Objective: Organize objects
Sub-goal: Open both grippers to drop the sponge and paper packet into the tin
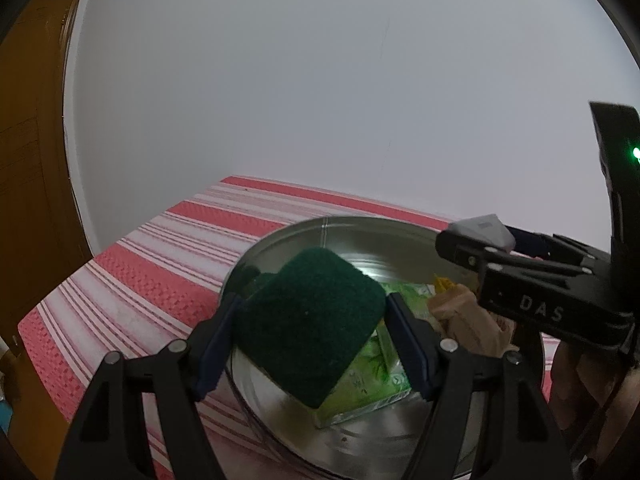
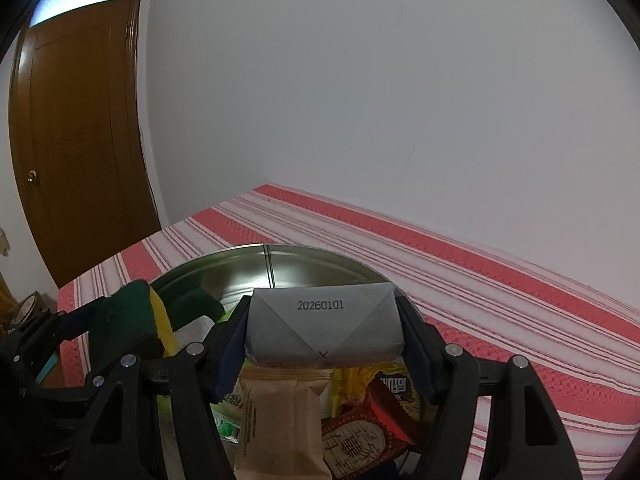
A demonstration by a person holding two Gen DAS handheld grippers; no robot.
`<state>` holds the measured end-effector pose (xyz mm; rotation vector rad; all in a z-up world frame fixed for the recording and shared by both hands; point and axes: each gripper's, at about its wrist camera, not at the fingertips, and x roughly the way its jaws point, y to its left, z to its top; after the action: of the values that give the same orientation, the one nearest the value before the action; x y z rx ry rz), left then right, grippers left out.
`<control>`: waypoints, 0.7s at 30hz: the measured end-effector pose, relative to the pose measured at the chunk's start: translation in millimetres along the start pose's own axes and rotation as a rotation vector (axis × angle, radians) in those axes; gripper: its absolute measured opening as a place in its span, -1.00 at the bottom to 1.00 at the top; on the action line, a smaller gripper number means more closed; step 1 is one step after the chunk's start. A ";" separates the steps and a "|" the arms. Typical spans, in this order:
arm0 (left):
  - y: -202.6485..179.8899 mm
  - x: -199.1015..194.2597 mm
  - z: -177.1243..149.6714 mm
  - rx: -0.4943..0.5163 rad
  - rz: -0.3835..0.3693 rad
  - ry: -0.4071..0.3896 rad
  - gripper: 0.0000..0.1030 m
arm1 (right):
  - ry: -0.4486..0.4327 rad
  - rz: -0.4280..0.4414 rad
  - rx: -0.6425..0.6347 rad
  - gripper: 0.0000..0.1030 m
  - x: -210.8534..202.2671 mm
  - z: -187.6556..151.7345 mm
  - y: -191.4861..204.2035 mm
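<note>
**Desk:** What is being sorted, and where is it?

**Photographer:** Two things, both in the air over a round metal tin [image 2: 240,276] on a red-and-white striped cloth [image 2: 500,280]. A dark green scouring sponge [image 1: 308,324] with a yellow underside sits clamped in the left gripper [image 1: 312,344]. A grey wrapped block [image 2: 322,326], stamped with a date code, sits in the right gripper [image 2: 322,344].

**Desk:** How do the jaws stand?

**Photographer:** Each pair is spread wide and closed on its load, blue pads pressing both ends. The sponge bulges forward past the fingertips; the block spans the gap squarely, its folded face to the camera.

**Desk:** Which step is this?

**Photographer:** By my reading, the carry-in: both items hang above the tin, neither released. Inside lie a green carton [image 1: 372,380], a tan packet [image 2: 280,416], and red and yellow snack wrappers [image 2: 384,404].

**Desk:** And next?

**Photographer:** Likely lowering each into a free patch of the tin, then opening. The grippers sit near each other, so one may need to give way.
</note>
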<state>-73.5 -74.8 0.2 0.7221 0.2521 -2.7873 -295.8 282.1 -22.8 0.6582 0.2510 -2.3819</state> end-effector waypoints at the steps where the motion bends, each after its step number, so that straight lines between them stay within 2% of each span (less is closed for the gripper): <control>1: -2.2 -0.3 -0.8 0.003 -0.001 0.004 0.43 | 0.008 0.001 0.002 0.36 1.2 -0.5 -0.1; 7: -8.7 7.4 -6.8 0.022 0.000 0.034 0.43 | 0.064 0.005 0.007 0.36 6.3 -6.4 -2.2; 14: -11.6 7.2 -7.0 0.027 0.008 0.040 0.47 | 0.087 0.019 0.019 0.38 11.3 -9.0 -0.2; 16: -12.0 6.9 -8.1 0.031 0.010 0.040 0.47 | 0.073 0.013 0.024 0.41 7.5 -8.9 0.8; 18: -14.2 3.2 -9.0 0.036 0.009 0.041 0.47 | 0.047 0.023 0.029 0.59 0.0 -8.0 1.5; 21: -13.8 1.2 -8.8 0.036 0.007 0.039 0.53 | 0.013 -0.002 0.027 0.62 -9.8 -7.3 3.9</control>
<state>-74.4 -59.9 -6.5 0.7849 0.2070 -2.7800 -283.9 286.8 -24.0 0.6872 0.2255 -2.3872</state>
